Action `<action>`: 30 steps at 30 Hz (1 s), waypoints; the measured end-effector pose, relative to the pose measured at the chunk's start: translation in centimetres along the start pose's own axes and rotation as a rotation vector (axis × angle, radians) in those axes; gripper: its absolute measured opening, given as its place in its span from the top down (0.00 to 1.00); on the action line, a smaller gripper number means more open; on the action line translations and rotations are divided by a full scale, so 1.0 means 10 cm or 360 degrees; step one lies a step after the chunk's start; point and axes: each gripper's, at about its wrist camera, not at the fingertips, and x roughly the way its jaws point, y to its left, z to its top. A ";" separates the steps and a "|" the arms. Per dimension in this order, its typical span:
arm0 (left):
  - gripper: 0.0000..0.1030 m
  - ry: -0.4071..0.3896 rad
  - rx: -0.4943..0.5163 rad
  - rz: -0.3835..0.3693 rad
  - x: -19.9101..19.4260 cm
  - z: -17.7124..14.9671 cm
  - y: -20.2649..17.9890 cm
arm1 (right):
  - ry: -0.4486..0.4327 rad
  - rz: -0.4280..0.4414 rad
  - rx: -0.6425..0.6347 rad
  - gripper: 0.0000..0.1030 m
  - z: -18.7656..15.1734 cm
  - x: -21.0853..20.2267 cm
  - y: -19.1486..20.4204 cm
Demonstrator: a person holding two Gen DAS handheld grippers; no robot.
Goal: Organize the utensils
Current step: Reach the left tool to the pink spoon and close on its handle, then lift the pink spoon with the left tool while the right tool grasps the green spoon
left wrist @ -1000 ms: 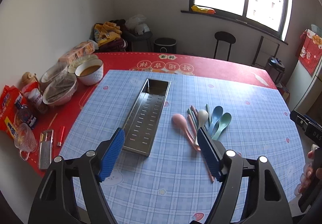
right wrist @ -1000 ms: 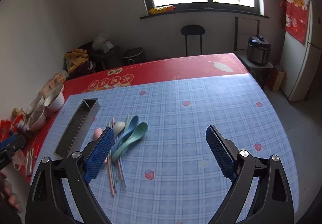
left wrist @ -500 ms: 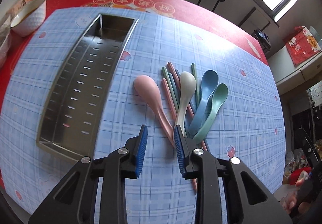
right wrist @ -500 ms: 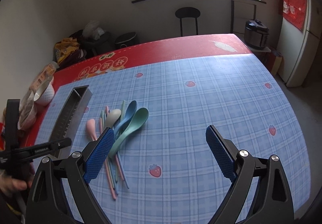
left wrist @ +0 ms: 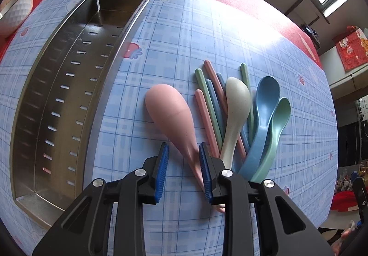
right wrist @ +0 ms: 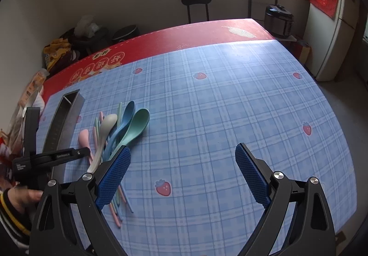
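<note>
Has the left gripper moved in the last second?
Yes. The left gripper has dropped toward the table and closed in on the pink spoon, its handle now between the narrowed fingers; the steel tray looms larger.

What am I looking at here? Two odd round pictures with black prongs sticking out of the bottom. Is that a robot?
No robot: a person holds two hand tools, each with a camera looking along its jaws. One picture is from the left gripper, low over the pink spoon, whose handle lies between jaws not yet closed. Beside it lie a grey spoon, blue spoon, green spoon and chopsticks, with a steel tray to their left. The other is from the right gripper, wide open above the tablecloth, holding nothing.
</note>
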 end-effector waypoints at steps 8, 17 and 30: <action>0.94 -0.0027 0.0282 0.0042 0.12 0.13 -0.36 | 0.0004 -0.0018 0.0041 0.14 0.00 -0.03 -0.11; 0.94 -0.0042 0.0351 0.0030 0.16 0.07 -0.41 | 0.0028 0.0019 0.0141 0.14 -0.05 -0.01 -0.29; 0.94 -0.0227 0.0361 -0.0011 -0.56 -0.25 -0.25 | 0.0228 0.0184 -0.0075 0.43 -0.18 0.46 0.03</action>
